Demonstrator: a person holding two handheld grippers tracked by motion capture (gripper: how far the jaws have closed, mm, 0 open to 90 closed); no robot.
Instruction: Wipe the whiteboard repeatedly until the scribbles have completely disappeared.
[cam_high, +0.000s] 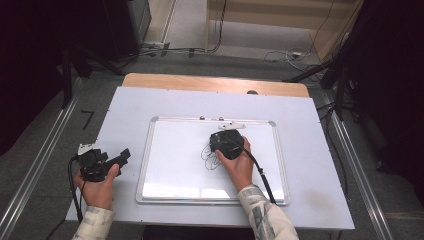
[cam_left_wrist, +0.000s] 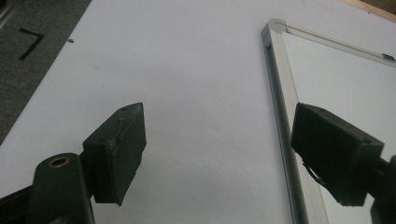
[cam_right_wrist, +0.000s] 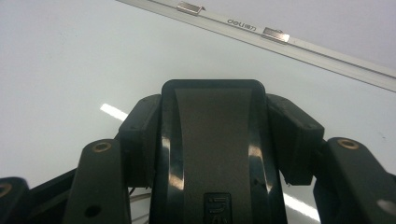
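Black eraser (cam_right_wrist: 212, 154) clamped in right fingers (cam_right_wrist: 212, 135) mid-whiteboard (cam_high: 170, 165); left fingers (cam_left_wrist: 215, 154) wide, straddling board's left edge.

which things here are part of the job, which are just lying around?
In the job: eraser clamped in right gripper; whiteboard; scribble on it.
Lying about: idle left gripper, jaws open off the board; floor cables; tape mark.

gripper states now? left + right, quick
Left gripper: open, nothing between its jaws, over the table's white cover beside the whiteboard.
Right gripper: shut on a black eraser, over the whiteboard.
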